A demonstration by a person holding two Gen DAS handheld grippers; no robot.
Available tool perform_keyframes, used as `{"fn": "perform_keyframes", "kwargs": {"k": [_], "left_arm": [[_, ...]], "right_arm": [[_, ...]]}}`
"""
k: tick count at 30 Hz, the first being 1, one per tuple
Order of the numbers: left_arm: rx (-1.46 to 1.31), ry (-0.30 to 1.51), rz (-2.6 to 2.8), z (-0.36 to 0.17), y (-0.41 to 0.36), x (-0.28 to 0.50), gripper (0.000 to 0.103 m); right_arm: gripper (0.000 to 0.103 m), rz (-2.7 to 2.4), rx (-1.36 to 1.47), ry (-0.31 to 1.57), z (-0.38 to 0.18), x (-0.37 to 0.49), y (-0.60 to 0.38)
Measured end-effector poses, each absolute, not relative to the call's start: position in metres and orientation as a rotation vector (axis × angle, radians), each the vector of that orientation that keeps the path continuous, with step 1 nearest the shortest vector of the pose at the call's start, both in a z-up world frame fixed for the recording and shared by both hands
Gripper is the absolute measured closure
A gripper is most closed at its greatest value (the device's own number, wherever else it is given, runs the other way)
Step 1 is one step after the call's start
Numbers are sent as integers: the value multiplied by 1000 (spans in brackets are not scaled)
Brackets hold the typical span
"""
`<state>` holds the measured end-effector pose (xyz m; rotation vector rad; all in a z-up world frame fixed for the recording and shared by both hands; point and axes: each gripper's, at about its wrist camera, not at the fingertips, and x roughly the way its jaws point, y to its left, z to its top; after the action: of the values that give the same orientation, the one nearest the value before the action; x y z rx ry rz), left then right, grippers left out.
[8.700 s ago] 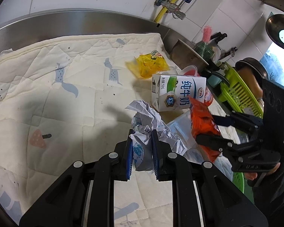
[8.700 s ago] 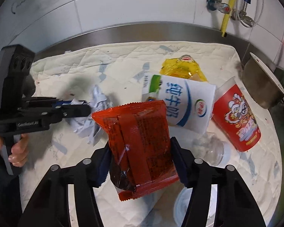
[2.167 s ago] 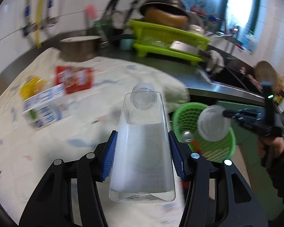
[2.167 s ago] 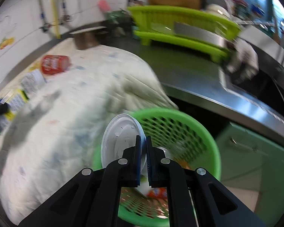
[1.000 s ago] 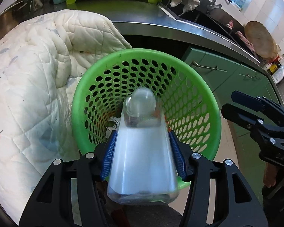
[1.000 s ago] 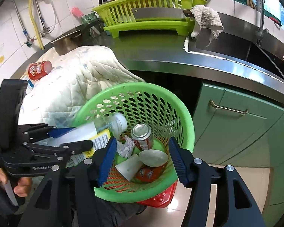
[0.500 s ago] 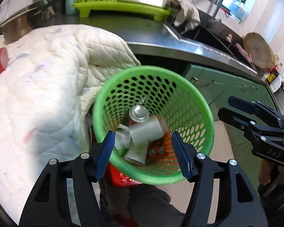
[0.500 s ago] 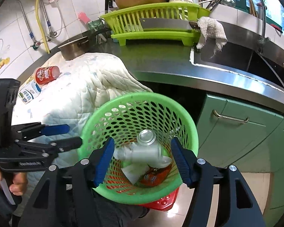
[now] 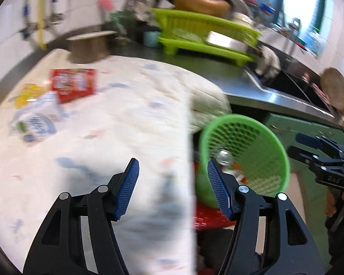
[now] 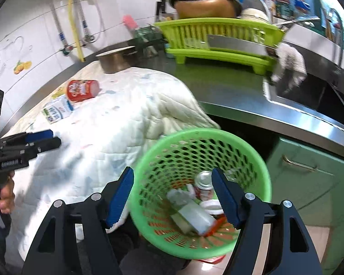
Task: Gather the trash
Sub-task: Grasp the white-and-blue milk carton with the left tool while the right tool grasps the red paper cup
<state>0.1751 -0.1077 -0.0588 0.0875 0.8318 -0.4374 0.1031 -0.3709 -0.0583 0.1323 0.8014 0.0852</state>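
Observation:
A green mesh trash basket (image 10: 262, 183) stands below the counter edge and holds a clear plastic bottle (image 10: 192, 215), a can (image 10: 204, 183), a white lid (image 10: 212, 206) and other trash. It also shows in the left wrist view (image 9: 284, 160). On the white quilted cloth (image 10: 117, 133) lie a red cup (image 10: 81, 90), a milk carton (image 10: 56, 111) and a yellow wrapper (image 9: 26, 95). My left gripper (image 9: 172, 185) is open and empty over the cloth's edge. My right gripper (image 10: 173, 194) is open and empty above the basket.
A green dish rack (image 10: 217, 39) with a pan and a cleaver stands on the steel counter. A metal pot (image 10: 115, 63) sits behind the cloth. A sink (image 10: 309, 94) lies at the right, with green cabinets (image 10: 309, 183) below.
The left gripper has swung from above the basket up and left toward the cloth; its view is blurred. The bottle has settled in the basket. The right gripper stays above the basket.

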Motion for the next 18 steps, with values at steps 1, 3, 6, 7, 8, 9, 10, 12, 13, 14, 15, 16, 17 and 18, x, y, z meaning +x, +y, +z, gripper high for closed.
{"fn": "perform_keyframes", "kwargs": {"k": [1, 3, 6, 7, 8, 9, 10, 12, 13, 14, 15, 16, 17, 18], "left_arm": [[81, 821, -415, -55, -93, 179, 41], [76, 810, -362, -51, -72, 187, 40], [71, 782, -288, -42, -34, 200, 39], [73, 775, -271, -40, -26, 203, 37], [77, 760, -247, -37, -11, 209, 36], [85, 749, -229, -35, -2, 212, 36], [93, 741, -217, -33, 5, 215, 35], [118, 725, -184, -30, 26, 226, 33], [127, 722, -174, -30, 37, 234, 31], [132, 721, -171, -30, 43, 239, 29], [145, 719, -164, -30, 51, 247, 28], [161, 719, -170, -32, 56, 254, 26], [174, 721, -179, -34, 59, 259, 25], [190, 726, -192, -37, 63, 266, 25]], "right_arm": [[35, 99, 127, 800, -57, 106, -364], [35, 122, 114, 801, -55, 113, -351], [35, 160, 108, 806, -54, 122, -335], [35, 168, 106, 807, -54, 124, -331], [35, 179, 100, 809, -54, 128, -324], [35, 186, 95, 809, -54, 130, -320], [35, 195, 89, 810, -53, 133, -315], [33, 212, 79, 811, -52, 138, -306], [29, 222, 75, 813, -52, 141, -300], [29, 226, 72, 811, -52, 142, -297], [29, 234, 63, 810, -51, 146, -291], [29, 237, 59, 811, -51, 148, -287], [29, 243, 54, 814, -51, 153, -283], [29, 248, 52, 817, -52, 156, -280]]}}
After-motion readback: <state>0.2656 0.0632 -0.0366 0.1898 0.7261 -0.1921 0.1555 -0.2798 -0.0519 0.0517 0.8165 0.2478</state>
